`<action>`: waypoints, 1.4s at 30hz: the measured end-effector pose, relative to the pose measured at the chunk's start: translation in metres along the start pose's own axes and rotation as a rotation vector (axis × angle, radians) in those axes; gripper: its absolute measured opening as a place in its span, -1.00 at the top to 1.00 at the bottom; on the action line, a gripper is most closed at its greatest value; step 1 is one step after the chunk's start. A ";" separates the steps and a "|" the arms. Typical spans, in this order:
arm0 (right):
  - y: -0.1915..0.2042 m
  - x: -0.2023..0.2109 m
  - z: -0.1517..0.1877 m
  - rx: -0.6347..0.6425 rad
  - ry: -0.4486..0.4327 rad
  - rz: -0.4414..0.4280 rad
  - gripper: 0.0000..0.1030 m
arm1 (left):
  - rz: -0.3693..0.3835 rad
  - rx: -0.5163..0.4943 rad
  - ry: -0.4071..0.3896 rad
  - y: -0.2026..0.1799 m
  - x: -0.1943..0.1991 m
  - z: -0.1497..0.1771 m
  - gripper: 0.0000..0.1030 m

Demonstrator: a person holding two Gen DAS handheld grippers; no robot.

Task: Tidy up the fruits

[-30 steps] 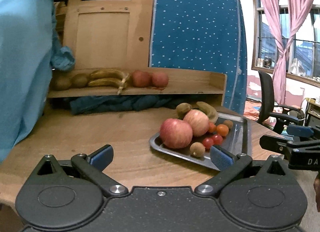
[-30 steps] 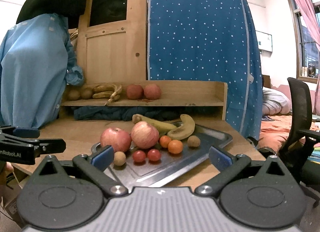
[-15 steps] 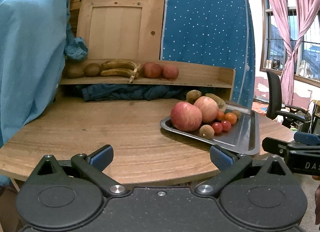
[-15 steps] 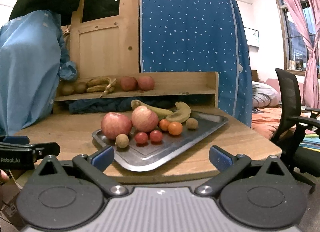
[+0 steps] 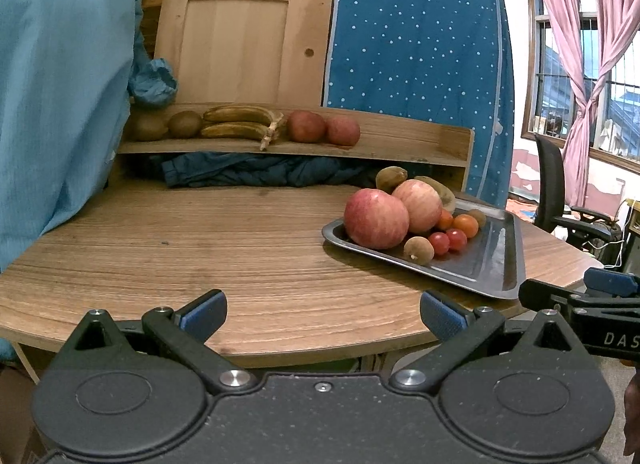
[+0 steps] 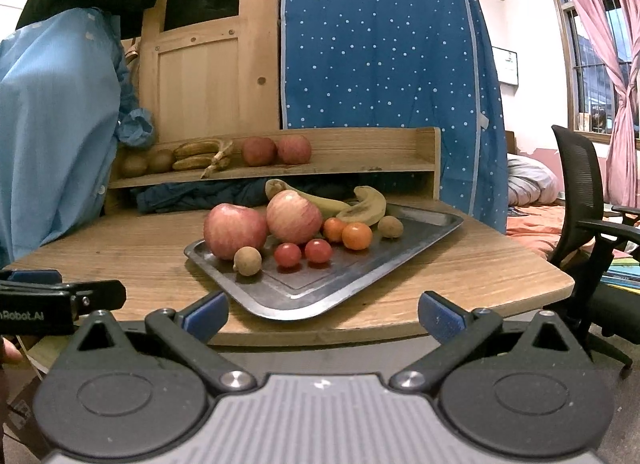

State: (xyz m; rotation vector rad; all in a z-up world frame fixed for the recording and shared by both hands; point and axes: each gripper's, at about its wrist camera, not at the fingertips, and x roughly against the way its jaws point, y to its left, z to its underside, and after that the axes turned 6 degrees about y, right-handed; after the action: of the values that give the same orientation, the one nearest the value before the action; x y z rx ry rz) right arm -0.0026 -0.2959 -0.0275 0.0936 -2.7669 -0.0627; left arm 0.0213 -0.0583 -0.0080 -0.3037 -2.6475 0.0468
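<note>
Left tool (image 5: 320, 314): matte black speckled body, blue ribbed pads, silver pivot screws. Right tool (image 6: 322, 314): grey ribbed housing, black linkages, blue pads, white lettering on side.

Tray (image 6: 420, 230) dark glossy metal; table (image 5: 200, 248) grained wood; apples (image 6: 294, 216) smooth, shiny; curtain (image 6: 380, 44) dotted cloth.

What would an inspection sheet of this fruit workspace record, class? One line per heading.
Surface: round wooden table, mostly bare.
Job's things: dark metal tray holding two red apples, bananas, small tomatoes; wooden shelf with kiwis, bananas, apples.
Clutter: dark blue cloth under shelf.
Grippers: left tool and right tool open, holding nothing.
Cables: some on the floor far right.
Surroundings: black office chair, pink curtains.
</note>
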 end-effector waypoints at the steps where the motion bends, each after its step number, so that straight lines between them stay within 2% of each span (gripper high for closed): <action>1: 0.000 0.000 0.000 0.000 0.001 0.000 -1.00 | -0.001 0.001 0.000 0.000 0.000 0.000 -0.99; 42: -0.005 -0.002 -0.001 -0.001 0.000 0.003 -1.00 | -0.005 0.007 -0.002 0.002 0.001 -0.001 -0.99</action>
State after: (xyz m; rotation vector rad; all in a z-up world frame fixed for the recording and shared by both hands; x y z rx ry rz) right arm -0.0005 -0.3005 -0.0276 0.0898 -2.7673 -0.0633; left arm 0.0212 -0.0562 -0.0073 -0.2944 -2.6496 0.0547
